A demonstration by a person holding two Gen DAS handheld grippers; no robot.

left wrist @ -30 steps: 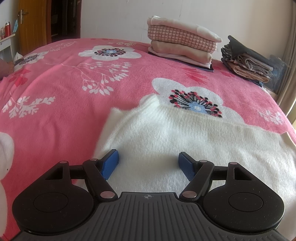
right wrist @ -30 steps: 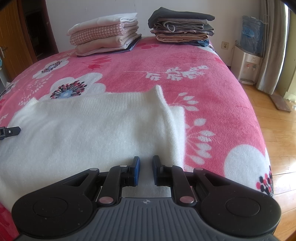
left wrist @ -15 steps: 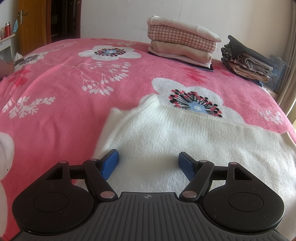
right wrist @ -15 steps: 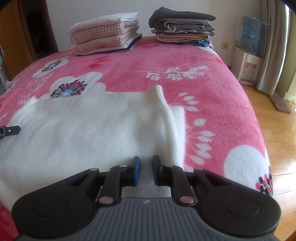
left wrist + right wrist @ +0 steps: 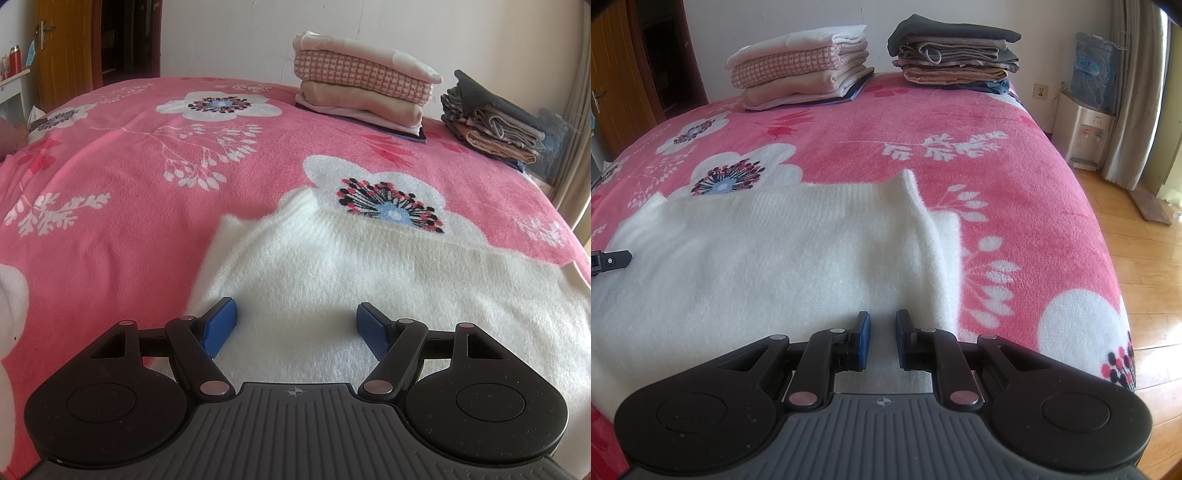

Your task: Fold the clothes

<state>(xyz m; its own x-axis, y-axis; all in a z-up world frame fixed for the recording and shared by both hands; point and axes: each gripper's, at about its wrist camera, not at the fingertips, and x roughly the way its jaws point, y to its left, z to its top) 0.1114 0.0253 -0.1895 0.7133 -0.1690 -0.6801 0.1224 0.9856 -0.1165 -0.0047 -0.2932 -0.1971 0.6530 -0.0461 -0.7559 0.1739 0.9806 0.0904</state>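
My left gripper (image 5: pixel 297 326) hangs with its blue pads spread wide, nothing between them but the nap of the white sweater (image 5: pixel 369 280) directly beneath. My right gripper (image 5: pixel 882 341) has its pads drawn close, with a narrow gap left; I see sweater below that gap, but I cannot tell whether any fabric is pinched.

The sweater lies flat on the pink floral blanket (image 5: pixel 129 184), partly folded, its long axis running side to side between my two hands. The left hand sits over the sweater's left end, the right hand near its right end, where a folded-in flap (image 5: pixel 942 251) forms the edge just beside the pads. I judge the next fold runs along that axis, so each hand takes its own end.

Beyond, against the wall, stand two finished stacks: a pale pile (image 5: pixel 801 70) and a dark pile (image 5: pixel 956 55).
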